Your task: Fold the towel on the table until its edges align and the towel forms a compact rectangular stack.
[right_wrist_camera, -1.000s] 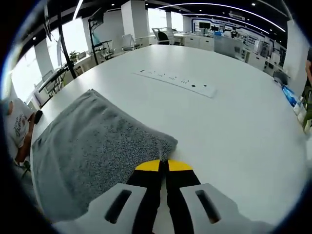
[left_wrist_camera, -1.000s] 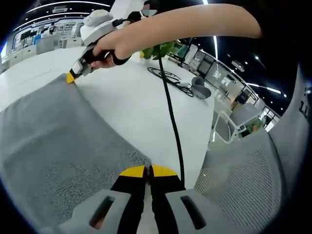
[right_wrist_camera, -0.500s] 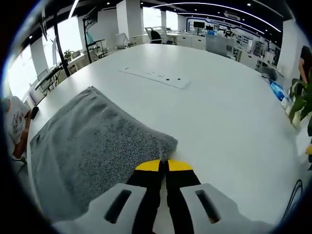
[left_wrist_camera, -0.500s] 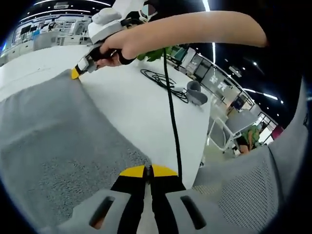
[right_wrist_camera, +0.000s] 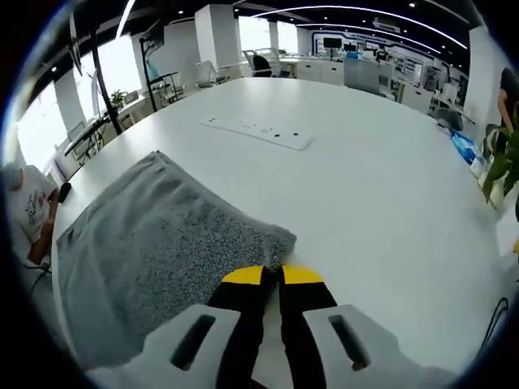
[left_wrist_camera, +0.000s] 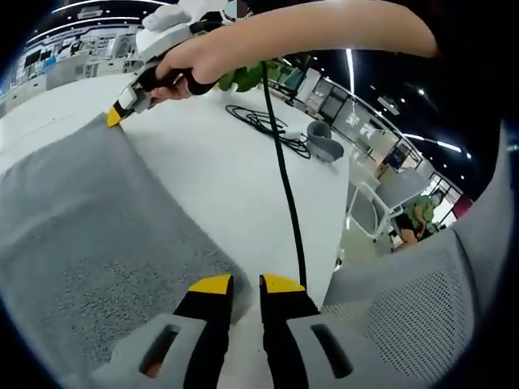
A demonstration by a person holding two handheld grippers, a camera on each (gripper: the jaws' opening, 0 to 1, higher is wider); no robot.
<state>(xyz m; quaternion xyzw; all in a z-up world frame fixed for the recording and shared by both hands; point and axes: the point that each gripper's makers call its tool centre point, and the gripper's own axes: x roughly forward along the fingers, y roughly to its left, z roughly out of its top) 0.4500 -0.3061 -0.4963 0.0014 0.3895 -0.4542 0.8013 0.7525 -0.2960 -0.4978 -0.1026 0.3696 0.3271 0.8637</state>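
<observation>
L gripper (left_wrist_camera: 237, 283): your yellow-tipped jaws slightly apart at near corner of grey terry towel (left_wrist_camera: 81, 235) | R gripper (right_wrist_camera: 272, 275): jaws pinching far towel corner | towel flat on white round table (right_wrist_camera: 381, 186) | black cable (left_wrist_camera: 282, 186) alongside.

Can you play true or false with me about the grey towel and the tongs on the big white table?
1. The towel is grey. True.
2. The left tongs are squeezed shut. False: there is a gap between their yellow tips, so they are open.
3. The right tongs sit at a corner of the towel. True: their yellow tips meet the towel's corner.
4. A black cable runs across the white table. True.
5. The towel is rolled up like a ball. False: it lies spread flat on the table.
</observation>
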